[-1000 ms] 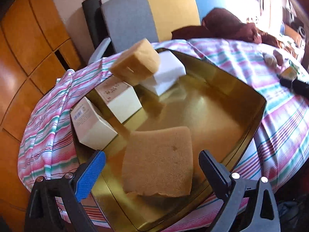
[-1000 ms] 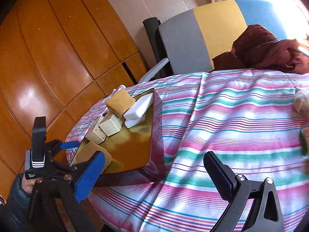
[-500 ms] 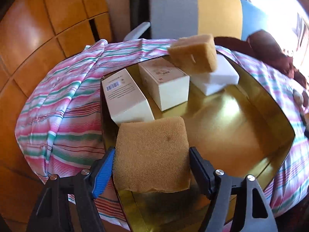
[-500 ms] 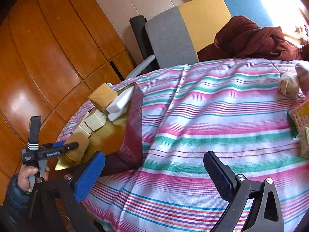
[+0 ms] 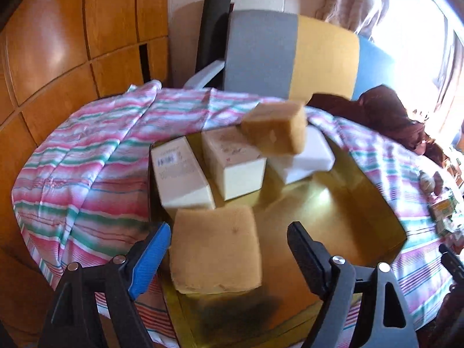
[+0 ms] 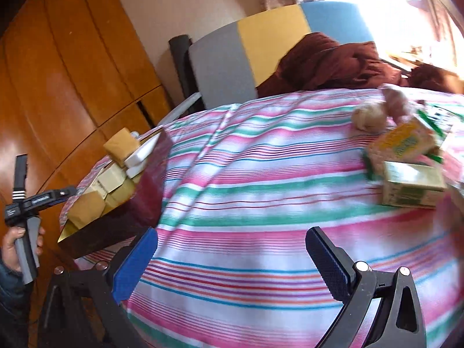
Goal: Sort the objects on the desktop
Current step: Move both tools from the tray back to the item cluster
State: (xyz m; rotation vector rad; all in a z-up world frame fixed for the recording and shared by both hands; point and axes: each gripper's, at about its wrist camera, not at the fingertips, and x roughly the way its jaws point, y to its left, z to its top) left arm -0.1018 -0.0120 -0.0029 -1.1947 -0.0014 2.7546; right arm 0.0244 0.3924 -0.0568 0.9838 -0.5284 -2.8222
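A gold tray [image 5: 333,217] sits on the striped tablecloth and holds two white boxes [image 5: 181,174] [image 5: 235,162], a white block [image 5: 304,159] and a small tan sponge [image 5: 275,130] on top of it. A large tan sponge [image 5: 216,249] lies at the tray's near end between the fingers of my open left gripper [image 5: 227,229], close to the blue finger and apart from the black one. My right gripper [image 6: 232,233] hangs open over bare cloth. Yellow-green packs [image 6: 406,142] [image 6: 411,185] lie to its far right. The tray's dark outer wall [image 6: 139,203] is to its left.
A grey, yellow and blue chair back [image 5: 290,55] stands behind the table with a brown cloth [image 6: 333,63] on it. Round tan lumps [image 6: 368,116] lie beyond the packs. A hand [image 6: 14,240] holds the left gripper at the table's left edge, beside wooden wall panels [image 5: 58,58].
My left gripper has swung left around the tray's near end, and the large sponge now sits nearer the blue finger. My right gripper has turned right, which brings the yellow-green packs into view.
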